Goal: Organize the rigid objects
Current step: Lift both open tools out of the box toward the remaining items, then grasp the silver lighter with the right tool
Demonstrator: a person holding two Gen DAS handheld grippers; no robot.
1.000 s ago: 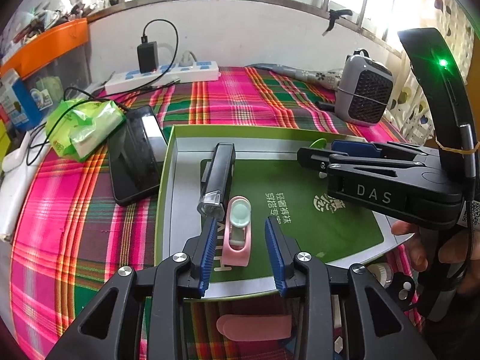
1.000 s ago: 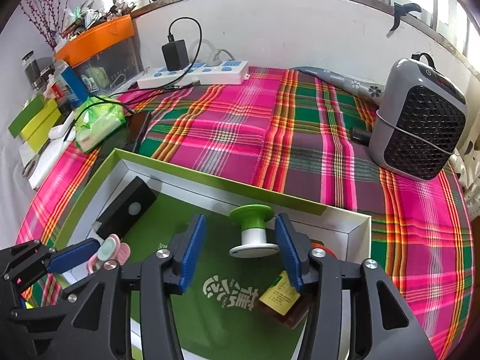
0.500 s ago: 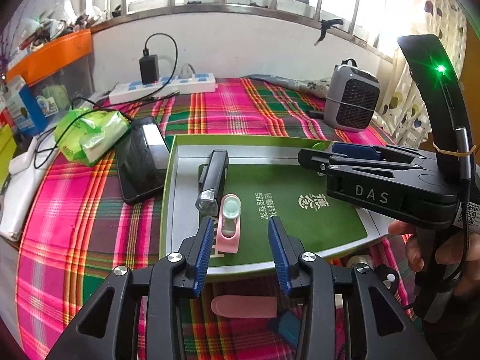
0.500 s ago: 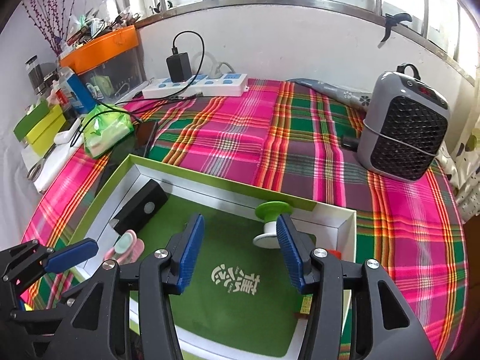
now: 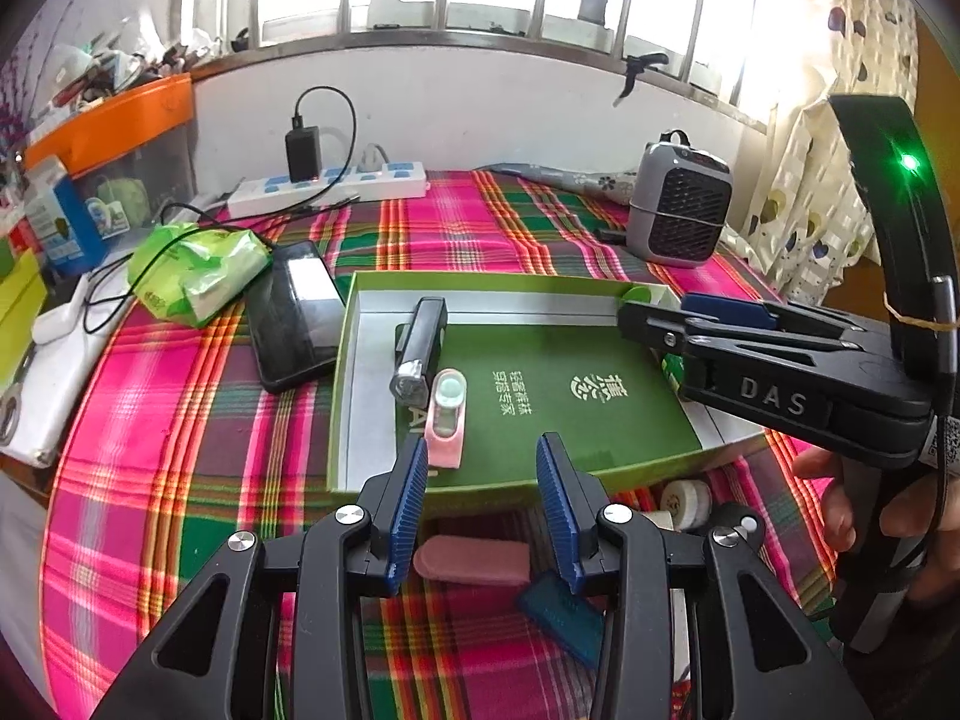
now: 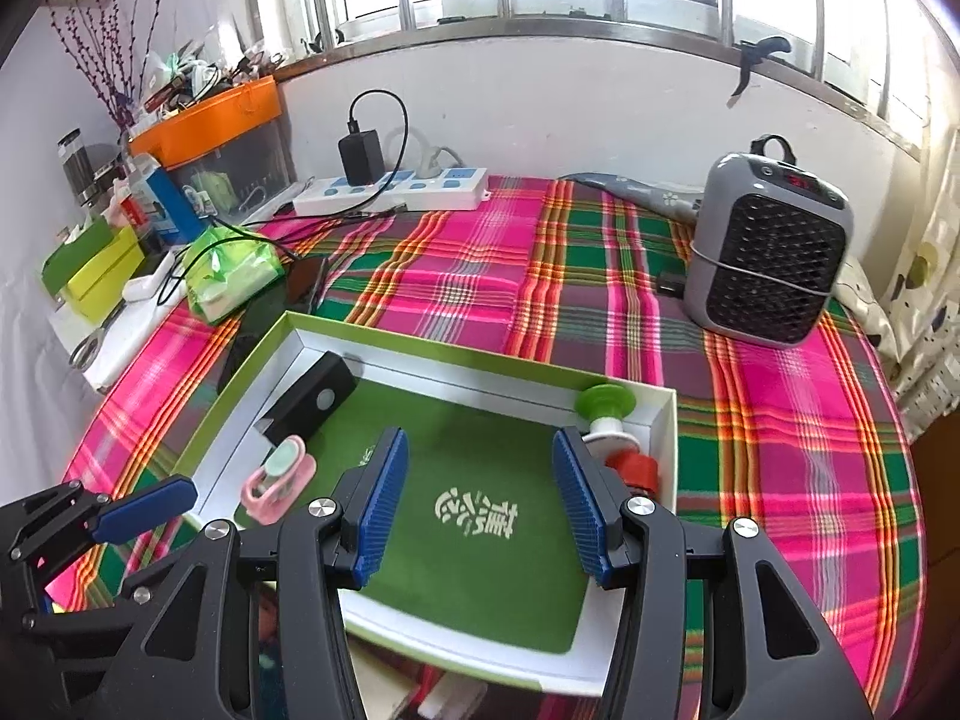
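Note:
A green box lid (image 5: 480, 285) (image 6: 420, 336) lies on the plaid cloth. In it lie a black flashlight (image 5: 420, 342) (image 6: 309, 399), a pink case with a round lens (image 5: 447, 420) (image 6: 279, 474), a green and white spool (image 6: 606, 411) and a red-capped item (image 6: 636, 471). My left gripper (image 5: 483, 480) is open and empty above the lid's near edge. My right gripper (image 6: 480, 504) is open and empty over the lid's green floor; it also shows in the left wrist view (image 5: 690, 312). A pink flat piece (image 5: 474, 561), a teal piece (image 5: 564, 615) and a white roll (image 5: 681, 498) lie in front of the lid.
A black phone (image 5: 294, 312) and a green tissue pack (image 5: 198, 273) lie left of the lid. A grey heater (image 5: 681, 204) (image 6: 768, 246) stands at the back right. A power strip with a charger (image 5: 330, 186) lies by the wall. Boxes crowd the left edge.
Both grippers have pulled back and up from the lid, so it looks smaller. The right gripper has moved away from the spool and its jaws stand wider.

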